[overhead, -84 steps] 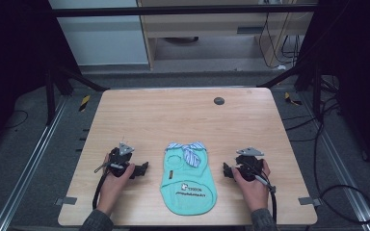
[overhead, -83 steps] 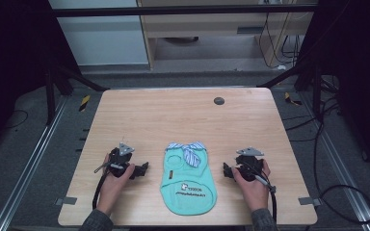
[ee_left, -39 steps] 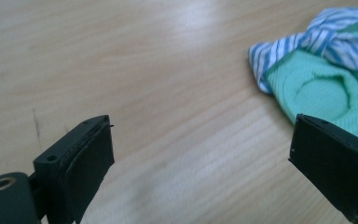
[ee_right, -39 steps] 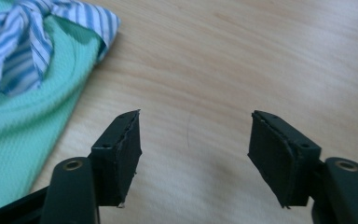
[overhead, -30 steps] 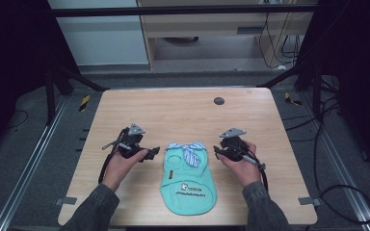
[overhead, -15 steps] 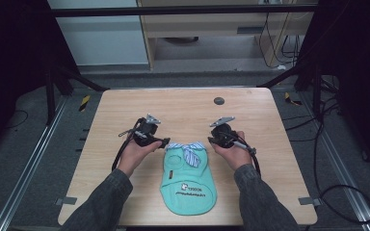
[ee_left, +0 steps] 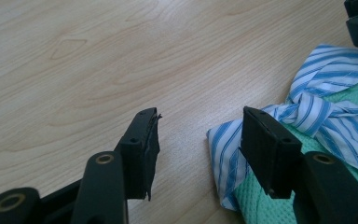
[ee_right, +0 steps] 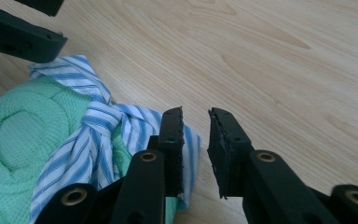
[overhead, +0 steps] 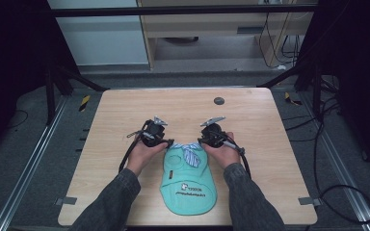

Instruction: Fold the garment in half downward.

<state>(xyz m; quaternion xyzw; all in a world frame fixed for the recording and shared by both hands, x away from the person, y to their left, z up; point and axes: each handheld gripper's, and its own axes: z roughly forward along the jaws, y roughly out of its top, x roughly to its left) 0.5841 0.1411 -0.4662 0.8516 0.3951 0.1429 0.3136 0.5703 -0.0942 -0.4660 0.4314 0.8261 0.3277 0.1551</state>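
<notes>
One green bib (overhead: 188, 180), two grippers, one wooden table (overhead: 250, 120).
Left gripper (overhead: 169, 143) and right gripper (overhead: 200, 141), both unclenched, moved up since earlier, now flanking bib's striped ties (overhead: 191, 153) mid-table.

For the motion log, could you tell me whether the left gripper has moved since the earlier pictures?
Yes. The left gripper moved away from the table's near edge and inward, to the bib's striped top.
</notes>
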